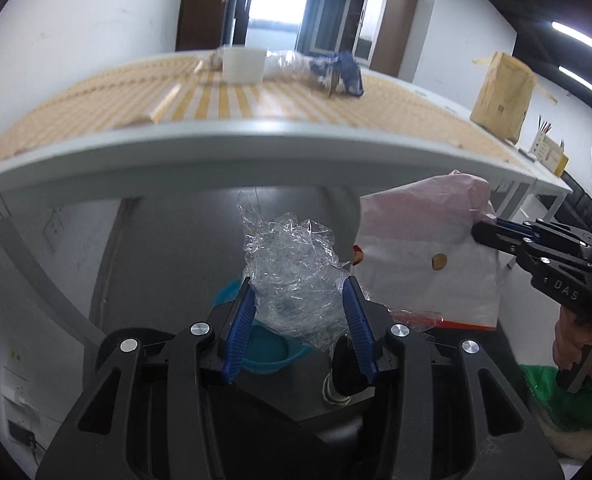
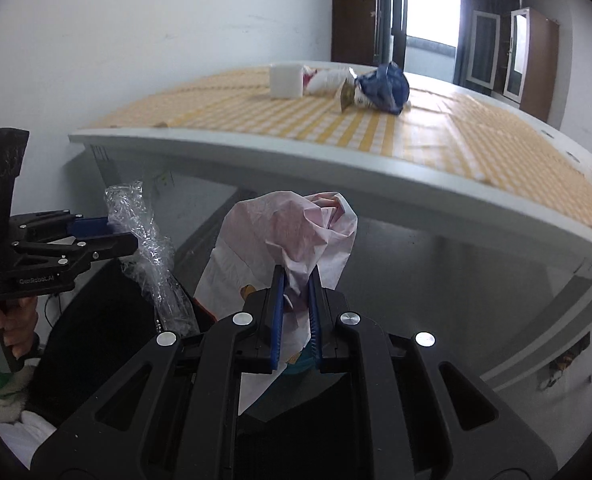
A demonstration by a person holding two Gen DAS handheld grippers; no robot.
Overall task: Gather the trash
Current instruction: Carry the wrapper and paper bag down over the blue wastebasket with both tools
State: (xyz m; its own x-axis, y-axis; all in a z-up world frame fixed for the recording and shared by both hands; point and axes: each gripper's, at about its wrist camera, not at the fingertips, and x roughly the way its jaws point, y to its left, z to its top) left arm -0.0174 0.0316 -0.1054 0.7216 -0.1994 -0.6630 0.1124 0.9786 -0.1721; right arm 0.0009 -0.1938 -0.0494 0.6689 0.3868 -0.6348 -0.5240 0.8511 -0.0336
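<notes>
My left gripper [image 1: 298, 292] is shut on a crumpled clear plastic wrap [image 1: 292, 264], held below the table's front edge; it also shows in the right wrist view [image 2: 144, 240]. My right gripper [image 2: 296, 284] is shut on a crumpled white and pink paper bag [image 2: 288, 240], which also shows in the left wrist view [image 1: 424, 240] to the right of the plastic. A blue crumpled bag [image 2: 384, 86] and white wrappers [image 2: 328, 80] lie on the table top at the far side.
The table [image 1: 216, 148] has a yellow checked cloth and a white rim. A white box [image 1: 243, 65] stands on it. A brown paper bag [image 1: 502, 96] stands at the right. A teal basin [image 1: 268, 354] and a black bin [image 2: 96, 332] sit below the grippers.
</notes>
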